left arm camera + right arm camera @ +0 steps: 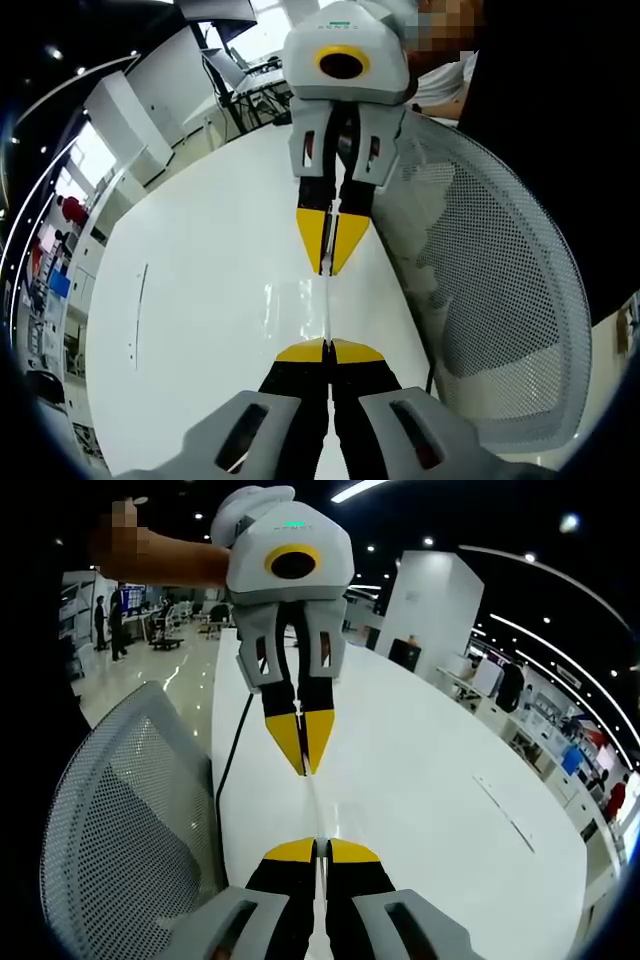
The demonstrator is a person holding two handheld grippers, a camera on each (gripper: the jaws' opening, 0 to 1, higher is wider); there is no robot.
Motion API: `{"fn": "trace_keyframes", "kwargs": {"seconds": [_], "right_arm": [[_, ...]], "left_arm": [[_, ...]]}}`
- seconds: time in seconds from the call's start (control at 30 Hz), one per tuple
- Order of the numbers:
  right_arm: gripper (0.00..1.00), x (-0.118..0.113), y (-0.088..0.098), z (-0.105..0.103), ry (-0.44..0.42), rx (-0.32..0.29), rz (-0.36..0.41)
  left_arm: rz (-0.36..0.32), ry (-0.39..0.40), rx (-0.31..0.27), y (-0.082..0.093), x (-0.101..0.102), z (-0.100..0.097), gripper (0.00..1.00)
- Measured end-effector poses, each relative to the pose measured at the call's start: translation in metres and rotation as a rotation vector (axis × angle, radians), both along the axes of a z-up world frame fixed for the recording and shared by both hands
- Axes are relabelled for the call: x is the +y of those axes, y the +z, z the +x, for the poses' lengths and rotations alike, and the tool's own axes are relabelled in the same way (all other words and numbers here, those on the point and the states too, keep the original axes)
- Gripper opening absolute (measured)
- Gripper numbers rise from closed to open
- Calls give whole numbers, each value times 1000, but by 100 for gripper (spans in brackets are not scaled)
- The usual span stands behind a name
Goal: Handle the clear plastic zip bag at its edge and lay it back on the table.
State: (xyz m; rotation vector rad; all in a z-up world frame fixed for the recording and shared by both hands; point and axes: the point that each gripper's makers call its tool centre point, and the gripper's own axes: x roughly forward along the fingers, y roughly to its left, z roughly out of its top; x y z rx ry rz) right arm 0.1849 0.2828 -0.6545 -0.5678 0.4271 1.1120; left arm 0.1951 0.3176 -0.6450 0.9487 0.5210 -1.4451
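Both tools, left and right, face each other above the white counter, each pinching one end of the clear bag stretched edge-on between their yellow tips. Largest nearby is a grey mesh chair pressed against the counter's edge, then a black cable running along that edge.
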Motion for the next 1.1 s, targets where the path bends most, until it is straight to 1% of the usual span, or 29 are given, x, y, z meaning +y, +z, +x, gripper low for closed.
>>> {"fn": "trace_keyframes", "kwargs": {"seconds": [0.5,1.1], "right_arm": [[0,2,-1,0,-1,4,4],[0,-2,-3,1,-5,4,0]], "left_arm": [[0,7,4,-1,2,0,0],[3,15,2,1,4,1,0]]}}
